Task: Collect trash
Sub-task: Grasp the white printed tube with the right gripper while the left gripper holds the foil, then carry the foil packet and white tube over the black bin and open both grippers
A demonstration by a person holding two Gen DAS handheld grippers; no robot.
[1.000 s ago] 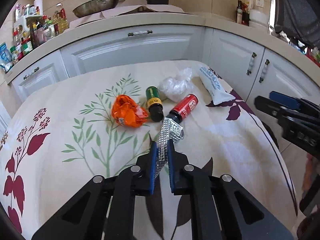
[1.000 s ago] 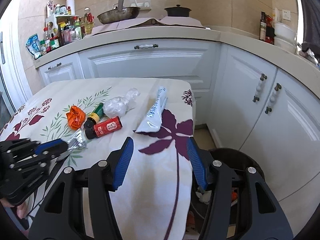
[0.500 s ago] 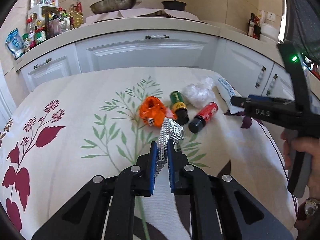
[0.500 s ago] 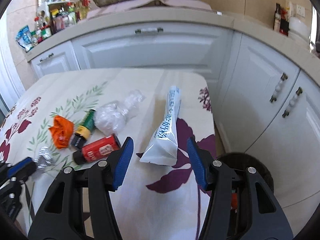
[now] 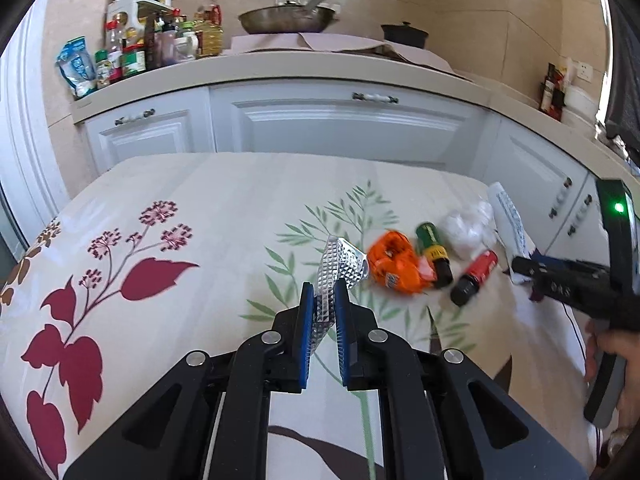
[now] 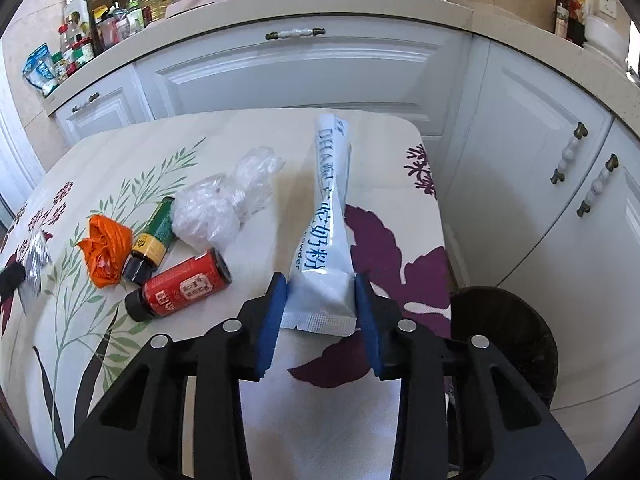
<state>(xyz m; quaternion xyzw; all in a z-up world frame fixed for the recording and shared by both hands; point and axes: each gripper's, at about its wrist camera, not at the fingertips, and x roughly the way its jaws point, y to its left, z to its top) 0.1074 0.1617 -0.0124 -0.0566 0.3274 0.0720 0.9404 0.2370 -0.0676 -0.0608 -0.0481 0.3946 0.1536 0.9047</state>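
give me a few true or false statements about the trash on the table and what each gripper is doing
1. The left gripper is shut on a foil wrapper. True.
2. The right gripper is shut tight on the red bottle. False: it straddles the white pouch, which lies on the table, and the red bottle lies apart to its left.
3. The green bottle stands upright. False: it lies on its side.
4. The orange wrapper lies beside the green bottle. True.
5. A dark bin sits by the table's right edge. True.
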